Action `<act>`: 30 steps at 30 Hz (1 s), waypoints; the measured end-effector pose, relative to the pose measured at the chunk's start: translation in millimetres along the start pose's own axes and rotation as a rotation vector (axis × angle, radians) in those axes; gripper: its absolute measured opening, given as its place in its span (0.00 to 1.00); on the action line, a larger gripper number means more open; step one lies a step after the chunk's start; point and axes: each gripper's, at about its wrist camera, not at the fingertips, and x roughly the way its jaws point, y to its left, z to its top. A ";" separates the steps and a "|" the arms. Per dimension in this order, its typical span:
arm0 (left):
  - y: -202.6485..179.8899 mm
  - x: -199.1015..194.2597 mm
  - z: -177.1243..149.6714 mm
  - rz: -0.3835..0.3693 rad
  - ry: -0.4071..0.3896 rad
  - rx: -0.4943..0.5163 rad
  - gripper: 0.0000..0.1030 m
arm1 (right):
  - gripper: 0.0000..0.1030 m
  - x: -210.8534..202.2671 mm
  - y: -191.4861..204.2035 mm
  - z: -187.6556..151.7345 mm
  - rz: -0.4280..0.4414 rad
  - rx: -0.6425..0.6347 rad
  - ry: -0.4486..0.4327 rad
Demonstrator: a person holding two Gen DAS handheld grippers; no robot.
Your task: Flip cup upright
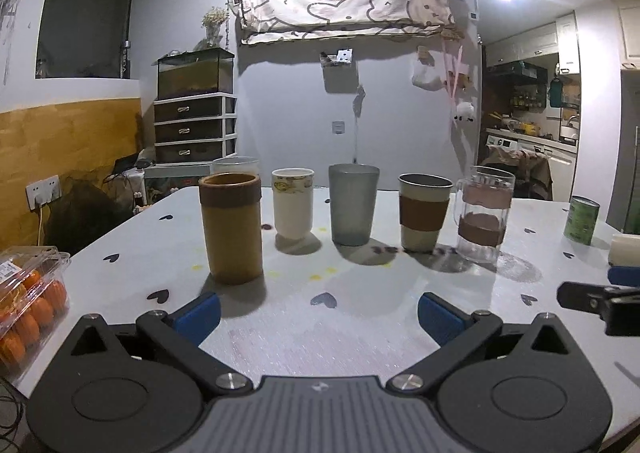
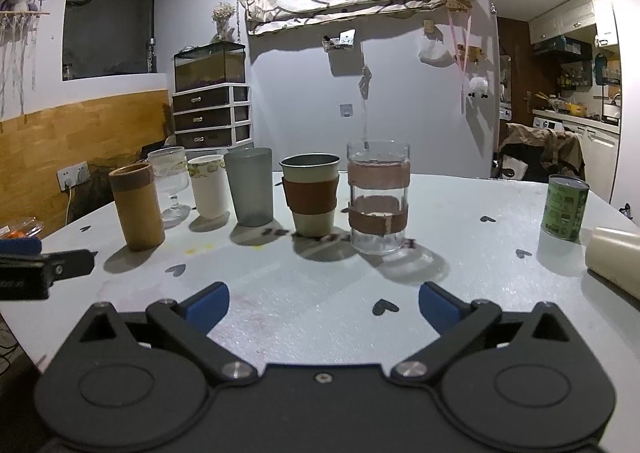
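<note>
A cream cup point(image 2: 614, 255) lies on its side at the table's right edge; it also shows in the left wrist view point(image 1: 625, 249). Several cups stand upright in a row: a bamboo cup point(image 1: 232, 227), a white printed cup point(image 1: 293, 202), a grey tumbler point(image 1: 353, 204), a cup with a brown sleeve point(image 1: 424, 212) and a glass mug point(image 1: 483, 213). My left gripper point(image 1: 319, 315) is open and empty over the table, in front of the row. My right gripper point(image 2: 323, 307) is open and empty, left of the lying cup.
A green can point(image 2: 564, 207) stands behind the lying cup. A stemmed glass point(image 2: 170, 181) stands behind the bamboo cup. A clear box of oranges point(image 1: 28, 305) sits at the table's left edge. The white table point(image 2: 320, 293) has heart marks.
</note>
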 end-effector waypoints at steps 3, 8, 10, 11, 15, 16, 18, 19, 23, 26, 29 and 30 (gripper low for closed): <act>-3.0 -1.4 -2.6 0.005 0.006 0.007 1.00 | 0.99 -0.3 0.4 -0.4 0.002 0.001 0.000; -4.2 -1.3 -3.2 0.002 0.011 0.009 1.00 | 0.99 -0.6 5.4 -1.1 -0.001 -0.014 0.004; -3.5 -1.0 -2.7 0.006 0.012 0.005 1.00 | 0.99 -1.5 6.9 -1.3 0.000 -0.019 0.005; -3.0 -0.7 -2.9 0.008 0.014 0.003 1.00 | 0.99 -1.8 7.4 -1.5 0.000 -0.020 0.006; -1.1 0.3 -2.6 0.011 0.019 -0.001 1.00 | 0.99 -1.9 8.2 -1.5 -0.001 -0.020 0.008; -1.1 0.8 -2.8 0.011 0.022 -0.001 1.00 | 0.99 -1.9 7.9 -1.6 -0.001 -0.020 0.007; -1.0 1.4 -3.3 0.012 0.024 -0.001 1.00 | 0.99 -2.0 8.3 -1.7 -0.002 -0.022 0.008; -0.8 1.8 -1.0 0.011 0.024 -0.002 1.00 | 0.99 -1.8 8.3 -1.6 -0.002 -0.021 0.008; -0.8 2.2 -1.1 0.013 0.022 -0.002 1.00 | 0.99 -2.0 8.2 -2.2 -0.005 -0.018 0.008; -0.4 2.7 -1.6 0.013 0.024 -0.004 1.00 | 0.99 -2.2 7.9 -2.7 -0.006 -0.016 0.009; -0.8 4.0 -2.3 0.010 0.026 -0.004 1.00 | 0.99 -2.3 7.2 -3.1 -0.008 -0.013 0.011; -0.4 3.0 -2.2 0.011 0.025 -0.004 1.00 | 0.99 -2.5 7.0 -3.3 -0.008 -0.013 0.012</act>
